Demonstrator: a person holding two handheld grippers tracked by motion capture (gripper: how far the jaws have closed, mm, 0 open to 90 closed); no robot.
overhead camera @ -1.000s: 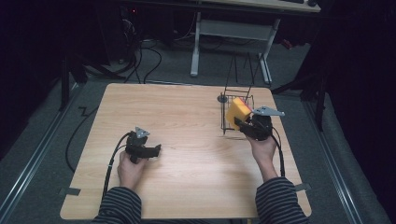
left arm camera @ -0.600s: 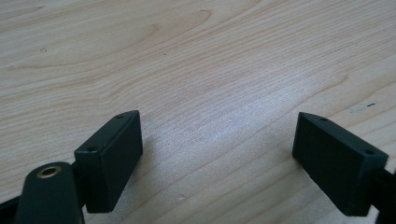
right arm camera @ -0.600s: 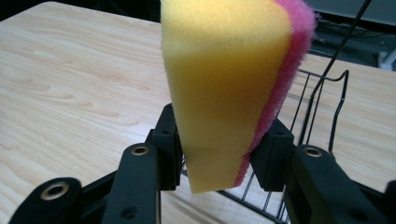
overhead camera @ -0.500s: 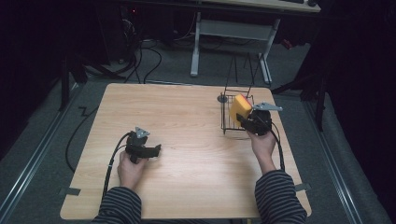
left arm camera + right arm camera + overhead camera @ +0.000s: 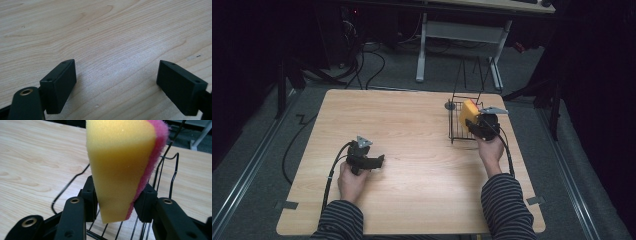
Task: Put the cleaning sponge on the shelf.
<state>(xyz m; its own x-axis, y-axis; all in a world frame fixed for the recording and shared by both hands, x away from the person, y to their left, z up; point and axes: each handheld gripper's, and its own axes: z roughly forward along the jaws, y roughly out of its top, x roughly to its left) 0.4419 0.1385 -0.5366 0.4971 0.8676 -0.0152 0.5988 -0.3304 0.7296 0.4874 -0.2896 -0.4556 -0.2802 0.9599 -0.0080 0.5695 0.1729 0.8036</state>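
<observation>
While clamped upright between right gripper [image 5: 115, 195] fingers [image 5: 90, 192], sponge [image 5: 120, 167] poised just above rack [image 5: 455, 134], long axis vertical; left gripper [image 5: 116, 82] wide, empty, well apart.

Sponge [image 5: 120, 170] yellow, with pink scouring layer on one face; wire rack [image 5: 458, 131] black; counter [image 5: 412, 130] pale wood with wavy grain; both claws matte black, left claw [image 5: 117, 87], right claw [image 5: 117, 202]; brass-coloured rivets on claw arms; grey plates on top of grippers; sleeves [image 5: 507, 210] dark with thin light stripes; floor [image 5: 257, 165] grey.
</observation>
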